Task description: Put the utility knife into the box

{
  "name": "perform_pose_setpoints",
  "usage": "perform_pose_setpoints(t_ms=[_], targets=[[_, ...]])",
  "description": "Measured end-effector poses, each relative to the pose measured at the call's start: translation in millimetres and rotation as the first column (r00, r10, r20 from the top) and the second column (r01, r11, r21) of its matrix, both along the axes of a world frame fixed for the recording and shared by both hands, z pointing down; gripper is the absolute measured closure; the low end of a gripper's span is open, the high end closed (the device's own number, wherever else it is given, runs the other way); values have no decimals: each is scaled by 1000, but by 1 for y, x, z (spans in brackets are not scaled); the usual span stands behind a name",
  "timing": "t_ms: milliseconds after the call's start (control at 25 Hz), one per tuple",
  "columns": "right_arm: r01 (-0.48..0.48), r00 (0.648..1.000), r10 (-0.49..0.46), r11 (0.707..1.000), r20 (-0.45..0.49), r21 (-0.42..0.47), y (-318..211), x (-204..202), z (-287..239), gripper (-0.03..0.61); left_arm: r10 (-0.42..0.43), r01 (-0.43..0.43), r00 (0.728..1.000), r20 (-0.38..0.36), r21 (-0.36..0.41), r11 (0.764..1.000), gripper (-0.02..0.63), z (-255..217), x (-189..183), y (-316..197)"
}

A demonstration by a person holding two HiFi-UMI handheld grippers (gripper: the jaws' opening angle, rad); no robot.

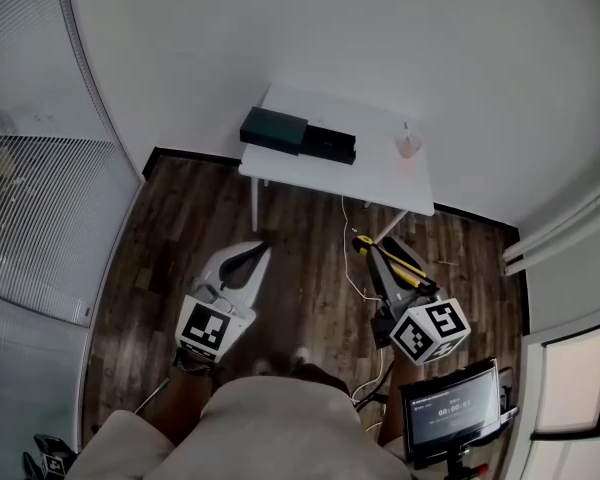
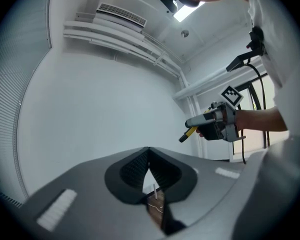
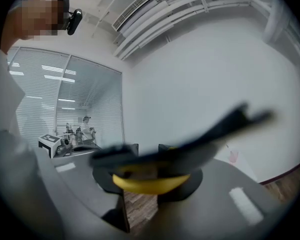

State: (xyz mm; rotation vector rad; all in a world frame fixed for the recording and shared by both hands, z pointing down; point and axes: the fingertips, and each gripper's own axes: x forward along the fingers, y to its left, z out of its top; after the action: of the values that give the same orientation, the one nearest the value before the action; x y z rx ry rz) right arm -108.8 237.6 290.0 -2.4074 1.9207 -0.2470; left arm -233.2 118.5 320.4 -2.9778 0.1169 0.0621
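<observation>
A black box [image 1: 298, 136] lies on the white table [image 1: 380, 168] ahead, in two parts side by side. My right gripper [image 1: 377, 253] is held over the wooden floor, short of the table, shut on the utility knife [image 1: 404, 270]. The knife is black and yellow, and it lies blurred across the jaws in the right gripper view [image 3: 155, 180]. The left gripper view shows that right gripper [image 2: 197, 126] with the knife's yellow end [image 2: 188, 133] sticking out. My left gripper [image 1: 260, 249] hangs to the left, tips together, with nothing in it [image 2: 149, 153].
A pink cup [image 1: 408, 146] stands at the table's right end. A thin cable [image 1: 352, 268] trails over the floor below the table. A screen on a stand [image 1: 452, 408] is at my right, and a glass partition [image 1: 40, 208] runs along the left.
</observation>
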Motion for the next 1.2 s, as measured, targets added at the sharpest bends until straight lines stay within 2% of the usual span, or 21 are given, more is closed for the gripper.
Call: perform_pose_setpoints(t_ms=[520,960,1200], targets=[[-22,999,22,1000,35,6,-9,12,11,451,27,-27,999,25,-1,1000,615,10,12,-10],[-39,998,38,999,47,20,-24,65,12,451,57,-57,997,55,-1,998,615,13,65,-24],[-48,998,46,998,41,39,-33,108,11,451,62,-63,997,45,11,998,615,10,110,-34]])
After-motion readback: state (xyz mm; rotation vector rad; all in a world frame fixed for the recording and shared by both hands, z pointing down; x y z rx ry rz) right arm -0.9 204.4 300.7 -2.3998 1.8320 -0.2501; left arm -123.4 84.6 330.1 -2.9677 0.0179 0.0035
